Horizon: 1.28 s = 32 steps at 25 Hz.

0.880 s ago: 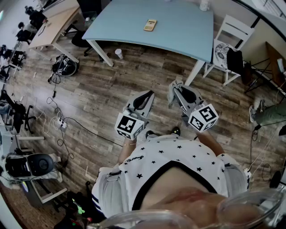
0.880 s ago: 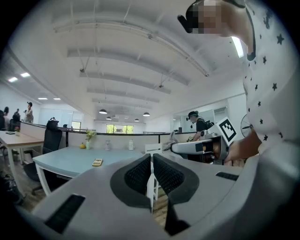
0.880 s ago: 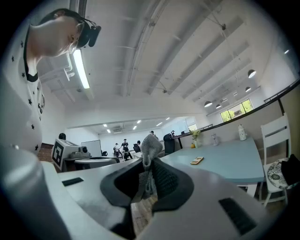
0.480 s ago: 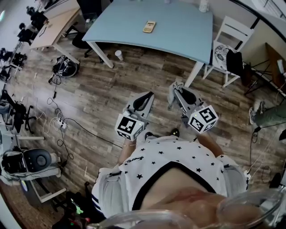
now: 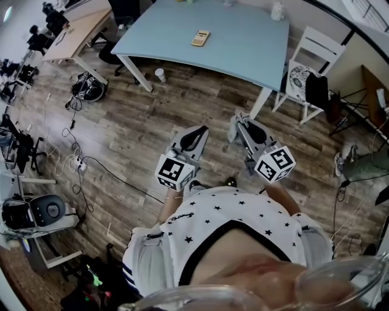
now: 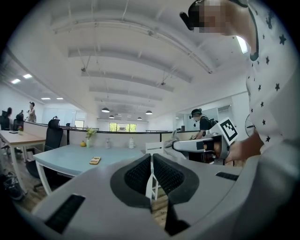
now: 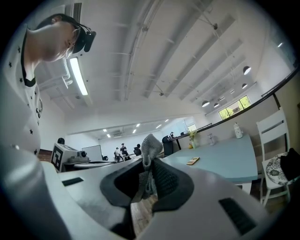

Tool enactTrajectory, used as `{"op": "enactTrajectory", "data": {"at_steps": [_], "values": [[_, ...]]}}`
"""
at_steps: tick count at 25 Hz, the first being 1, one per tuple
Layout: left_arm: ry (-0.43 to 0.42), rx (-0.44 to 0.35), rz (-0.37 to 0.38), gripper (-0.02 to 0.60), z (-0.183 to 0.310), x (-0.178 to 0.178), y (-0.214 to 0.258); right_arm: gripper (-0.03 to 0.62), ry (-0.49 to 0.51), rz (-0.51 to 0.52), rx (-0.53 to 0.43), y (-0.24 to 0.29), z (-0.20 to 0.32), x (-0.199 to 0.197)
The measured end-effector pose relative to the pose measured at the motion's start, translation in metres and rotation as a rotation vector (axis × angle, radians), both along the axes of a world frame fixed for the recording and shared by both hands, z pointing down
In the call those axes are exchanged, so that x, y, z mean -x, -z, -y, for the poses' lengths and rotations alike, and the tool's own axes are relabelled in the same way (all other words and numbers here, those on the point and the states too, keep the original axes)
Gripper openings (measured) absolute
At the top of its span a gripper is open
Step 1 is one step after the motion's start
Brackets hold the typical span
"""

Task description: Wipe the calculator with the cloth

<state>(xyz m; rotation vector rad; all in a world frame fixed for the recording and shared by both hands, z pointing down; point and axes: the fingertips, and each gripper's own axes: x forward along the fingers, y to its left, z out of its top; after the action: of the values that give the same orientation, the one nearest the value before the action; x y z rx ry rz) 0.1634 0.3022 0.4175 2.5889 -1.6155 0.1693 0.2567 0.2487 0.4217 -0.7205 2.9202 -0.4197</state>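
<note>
We hold both grippers over the wood floor (image 5: 134,121) at mid-frame, well apart from the table. Our left gripper (image 6: 151,161) has its jaws pressed together with nothing between them. Our right gripper (image 7: 149,174) is clamped on the grey cloth (image 7: 149,149). The yellow calculator (image 5: 200,38) lies on the light-blue table (image 5: 249,45), top centre.

Calculator (image 5: 201,37) on far table (image 5: 255,48): too small in every view to read keys or display. Table's far edge cut off by the top of the head view. White item (image 5: 278,10) at table's far right: too small to identify. Cloth (image 7: 150,144): only a grey tuft shows above the right gripper's (image 7: 147,164) jaws, the rest hidden between them.
</note>
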Motion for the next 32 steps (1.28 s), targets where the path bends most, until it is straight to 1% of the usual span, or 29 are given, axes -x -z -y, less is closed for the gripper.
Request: {"op": "enactTrajectory", "data": {"at_steps": [7, 13, 16, 21, 28, 32], "values": [[0.009, -0.014, 0.013, 0.04, 0.002, -0.023, 0.005, 0.049, 0.018, 0.025, 0.004, 0.0, 0.008, -0.017], [0.032, -0.012, 0.018, 0.04, 0.006, -0.021, 0.003, 0.049, 0.011, 0.031, 0.024, -0.005, 0.012, -0.022], [0.016, -0.006, 0.013, 0.04, 0.015, -0.019, 0.001, 0.049, -0.006, 0.027, 0.031, -0.007, 0.018, -0.023], [-0.045, -0.009, 0.009, 0.04, 0.043, -0.019, 0.002, 0.05, -0.071, 0.024, 0.03, -0.005, 0.041, -0.027], [-0.086, -0.017, 0.003, 0.04, 0.082, 0.0, 0.0, 0.051, -0.126, 0.021, 0.036, -0.007, 0.073, -0.013], [-0.092, -0.013, -0.002, 0.04, 0.103, 0.021, -0.002, 0.051, -0.145, 0.011, 0.04, -0.008, 0.092, 0.002]]}}
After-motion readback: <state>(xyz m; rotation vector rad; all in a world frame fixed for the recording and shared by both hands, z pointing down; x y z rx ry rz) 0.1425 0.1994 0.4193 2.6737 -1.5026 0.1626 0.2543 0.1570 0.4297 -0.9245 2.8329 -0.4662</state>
